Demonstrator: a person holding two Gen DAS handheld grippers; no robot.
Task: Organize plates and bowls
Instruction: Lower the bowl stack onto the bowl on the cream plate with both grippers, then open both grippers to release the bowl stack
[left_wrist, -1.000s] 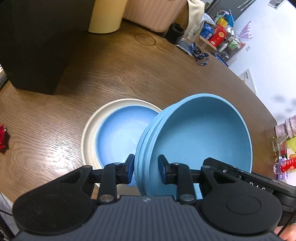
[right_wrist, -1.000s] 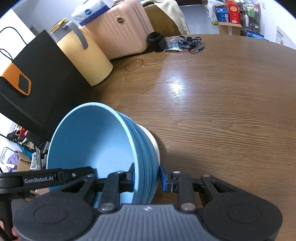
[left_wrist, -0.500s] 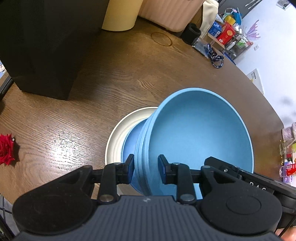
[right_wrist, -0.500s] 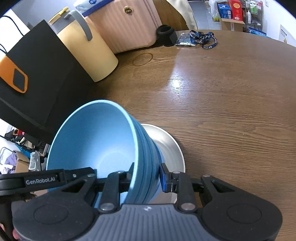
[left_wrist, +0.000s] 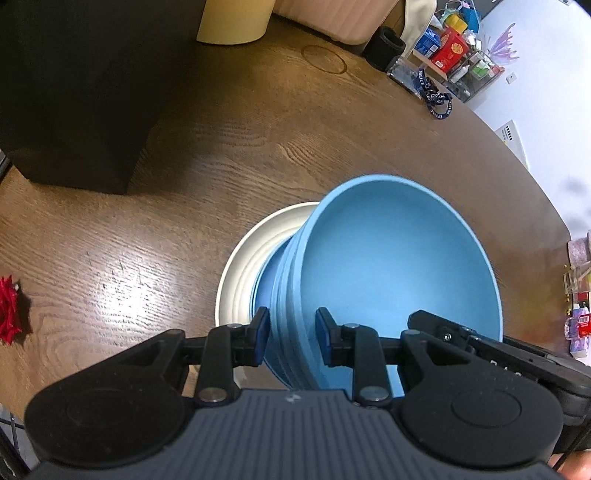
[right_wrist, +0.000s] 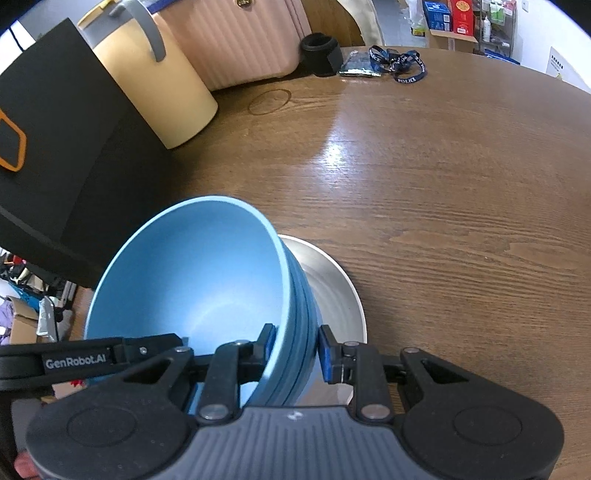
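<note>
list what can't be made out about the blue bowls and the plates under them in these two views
- Stack of blue bowls: its base, hidden by its own walls in both views, so contact with the cream plate is unclear.
- Blue dish on that plate: mostly covered by the stack.
- Bowl count: rim lines too close-set.

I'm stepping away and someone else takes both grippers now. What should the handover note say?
Left gripper: shut on the rim of the blue bowl stack.
Right gripper: shut on the opposite rim.
The stack is over the cream plate, which has a blue dish in it, on the wooden table.
Done: stack carried to the plate.
Left: set it down, if not already seated, then release both grips.
</note>
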